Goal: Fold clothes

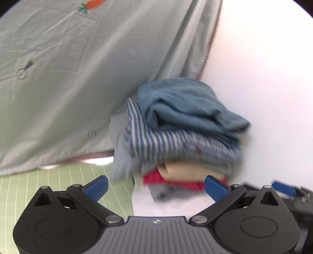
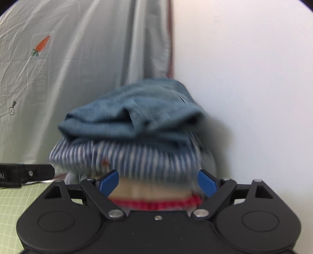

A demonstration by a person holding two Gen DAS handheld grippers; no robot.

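A stack of clothes [image 2: 133,140] sits against the white wall [image 2: 244,78] beside the carrot-print sheet [image 2: 58,78], apparently parked out of the folding space. I count four layers: teal top [image 1: 185,109], striped [image 1: 176,144], beige [image 1: 180,168], red [image 1: 170,181]. Both left tongs [image 1: 156,187] and right tongs [image 2: 158,183] gape wide, gripping nothing, before the green tabletop [image 1: 58,185].

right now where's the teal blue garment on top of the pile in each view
Left wrist view: the teal blue garment sits right of centre, atop the striped garment.
Right wrist view: the teal blue garment sits at centre, atop the stripes.
Shared landmark: the carrot print on the pale sheet, upper left.
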